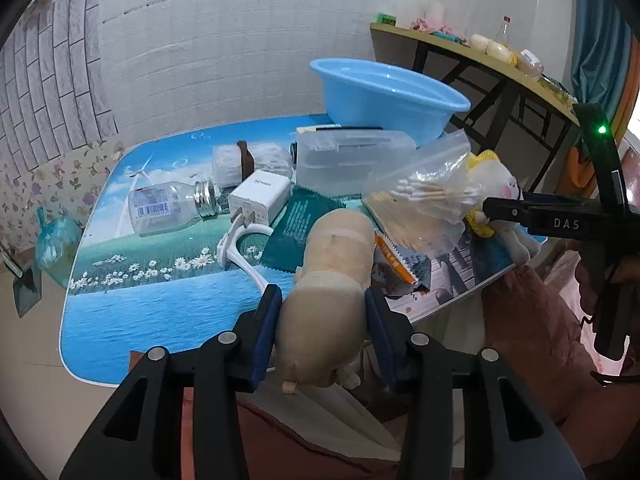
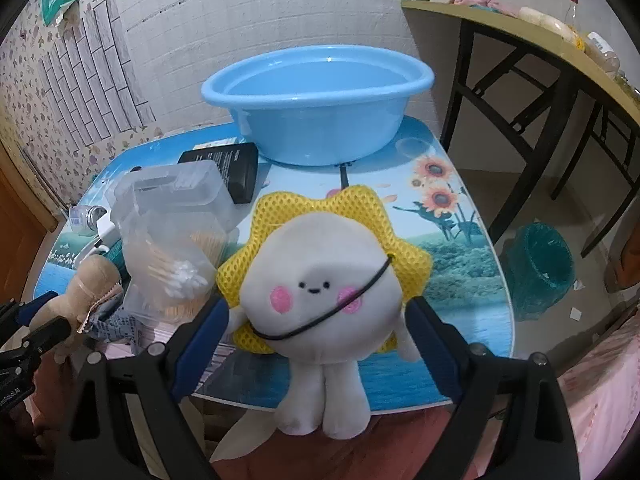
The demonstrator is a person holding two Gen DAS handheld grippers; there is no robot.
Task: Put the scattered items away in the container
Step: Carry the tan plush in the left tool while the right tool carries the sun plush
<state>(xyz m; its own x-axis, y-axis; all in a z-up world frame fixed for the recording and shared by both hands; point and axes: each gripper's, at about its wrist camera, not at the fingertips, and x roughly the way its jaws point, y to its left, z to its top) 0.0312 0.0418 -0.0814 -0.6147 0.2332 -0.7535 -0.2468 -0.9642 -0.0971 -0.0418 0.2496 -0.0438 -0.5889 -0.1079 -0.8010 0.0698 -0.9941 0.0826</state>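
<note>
My left gripper [image 1: 322, 306] is shut on a beige plush toy [image 1: 332, 280], held above the table's near edge; it also shows in the right wrist view [image 2: 90, 284]. My right gripper [image 2: 316, 312] is shut on a white plush with a yellow mesh collar [image 2: 320, 280], seen at the right in the left wrist view [image 1: 496, 184]. The blue basin [image 2: 320, 80] stands empty at the table's far side [image 1: 384, 92]. A bag of cotton swabs [image 1: 424, 196], a clear plastic box [image 1: 348, 156], a white charger [image 1: 260, 196] and a glass bottle [image 1: 172, 208] lie on the table.
A black box [image 2: 236, 168] lies beside the basin. A green cloth [image 1: 300, 224] and a snack packet [image 1: 400, 264] lie mid-table. A wooden side table [image 2: 540, 40] with several items stands at the right. A teal bin [image 2: 540, 264] sits on the floor.
</note>
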